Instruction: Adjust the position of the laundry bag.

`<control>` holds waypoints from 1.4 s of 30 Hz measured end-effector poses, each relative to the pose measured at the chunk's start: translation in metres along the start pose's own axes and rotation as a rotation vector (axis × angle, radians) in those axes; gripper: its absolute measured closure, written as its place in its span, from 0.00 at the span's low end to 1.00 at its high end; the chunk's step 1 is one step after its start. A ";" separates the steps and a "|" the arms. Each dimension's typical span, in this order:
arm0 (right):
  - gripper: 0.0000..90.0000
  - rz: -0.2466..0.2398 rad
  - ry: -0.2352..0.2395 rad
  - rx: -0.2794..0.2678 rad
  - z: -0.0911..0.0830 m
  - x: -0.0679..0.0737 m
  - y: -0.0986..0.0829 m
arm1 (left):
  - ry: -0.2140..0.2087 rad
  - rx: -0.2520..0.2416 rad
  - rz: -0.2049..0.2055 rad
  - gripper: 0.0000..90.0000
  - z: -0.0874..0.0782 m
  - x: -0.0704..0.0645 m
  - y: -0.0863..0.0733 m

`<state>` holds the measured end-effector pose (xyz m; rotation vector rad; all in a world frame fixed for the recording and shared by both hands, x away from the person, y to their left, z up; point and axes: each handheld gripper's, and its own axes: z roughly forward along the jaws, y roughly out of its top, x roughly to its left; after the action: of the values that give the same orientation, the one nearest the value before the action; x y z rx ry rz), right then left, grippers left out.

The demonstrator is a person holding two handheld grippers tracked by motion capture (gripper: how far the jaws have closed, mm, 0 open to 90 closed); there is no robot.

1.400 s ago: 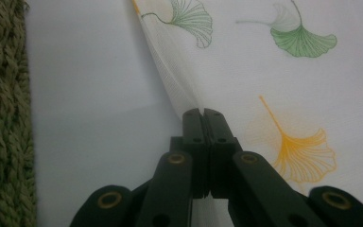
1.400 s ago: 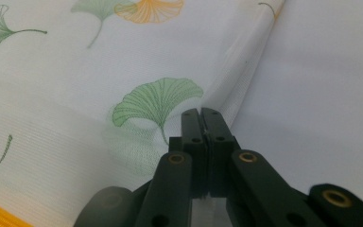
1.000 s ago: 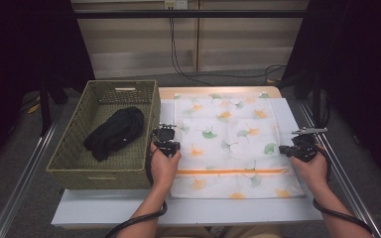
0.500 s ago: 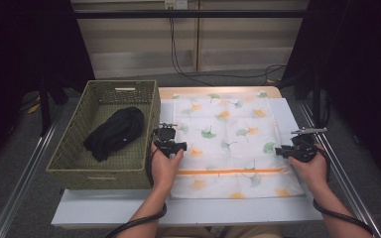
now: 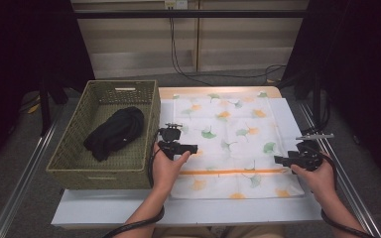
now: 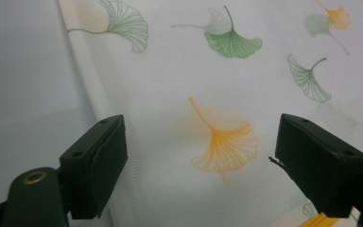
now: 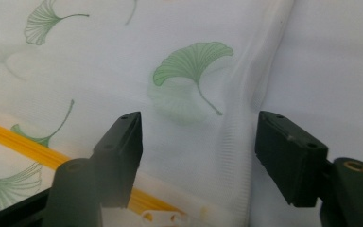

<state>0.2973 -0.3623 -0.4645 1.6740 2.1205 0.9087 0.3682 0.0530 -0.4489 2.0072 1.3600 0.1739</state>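
A white cloth (image 5: 228, 134) printed with green and orange ginkgo leaves lies spread flat on the table, with an orange stripe (image 5: 228, 172) near its front. My left gripper (image 5: 193, 148) hovers over the cloth's left edge, open; in the left gripper view its jaws straddle an orange leaf (image 6: 222, 137) and hold nothing (image 6: 198, 156). My right gripper (image 5: 278, 159) is open over the cloth's right edge. In the right gripper view the right gripper (image 7: 198, 151) has a green leaf (image 7: 194, 61) and the cloth's edge (image 7: 260, 94) between its jaws.
A green woven basket (image 5: 74, 148) stands at the table's left and holds a black bundled garment (image 5: 114, 131). The white tabletop (image 5: 287, 114) shows beside the cloth. Metal rails (image 5: 25, 173) run along both sides and cables (image 5: 178, 54) hang at the back.
Both grippers have shifted slightly toward the front of the table, the right one also a little inward. The cloth lies as before.
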 end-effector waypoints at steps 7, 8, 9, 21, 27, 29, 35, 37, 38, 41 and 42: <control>0.21 -0.013 0.015 0.004 -0.005 0.005 -0.005 | -0.038 0.008 0.027 0.13 0.002 -0.002 -0.003; 0.20 -0.017 0.015 0.005 -0.005 0.006 -0.005 | -0.051 0.011 0.028 0.13 0.002 -0.001 -0.003; 0.19 -0.017 0.015 0.009 -0.006 0.007 -0.006 | -0.054 0.019 0.033 0.13 0.002 0.000 -0.004; 0.14 0.001 0.029 0.013 -0.022 0.007 -0.017 | -0.132 0.027 0.050 0.09 0.002 -0.001 -0.009; 0.14 0.026 0.035 0.010 -0.032 0.001 -0.025 | -0.136 0.026 0.065 0.09 0.000 -0.005 -0.010; 0.15 0.022 0.033 0.010 -0.033 0.000 -0.028 | -0.140 0.031 0.061 0.09 0.000 -0.005 -0.010; 0.17 0.037 0.049 0.016 -0.030 -0.001 -0.037 | -0.154 0.033 0.064 0.09 -0.002 -0.006 -0.011; 0.18 0.025 0.042 0.015 -0.030 -0.002 -0.038 | -0.153 0.030 0.062 0.09 -0.003 -0.006 -0.011; 0.19 0.025 0.043 0.011 -0.030 -0.002 -0.038 | -0.153 0.030 0.062 0.09 -0.003 -0.006 -0.011; 0.21 0.021 0.037 0.010 -0.030 -0.001 -0.040 | -0.151 0.026 0.061 0.09 -0.005 -0.005 -0.011; 0.25 0.008 0.031 0.008 -0.029 -0.001 -0.041 | -0.150 0.023 0.058 0.09 -0.006 -0.004 -0.011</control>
<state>0.2493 -0.3772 -0.4690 1.6842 2.1416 0.9349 0.3553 0.0550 -0.4498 2.0367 1.2160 0.0332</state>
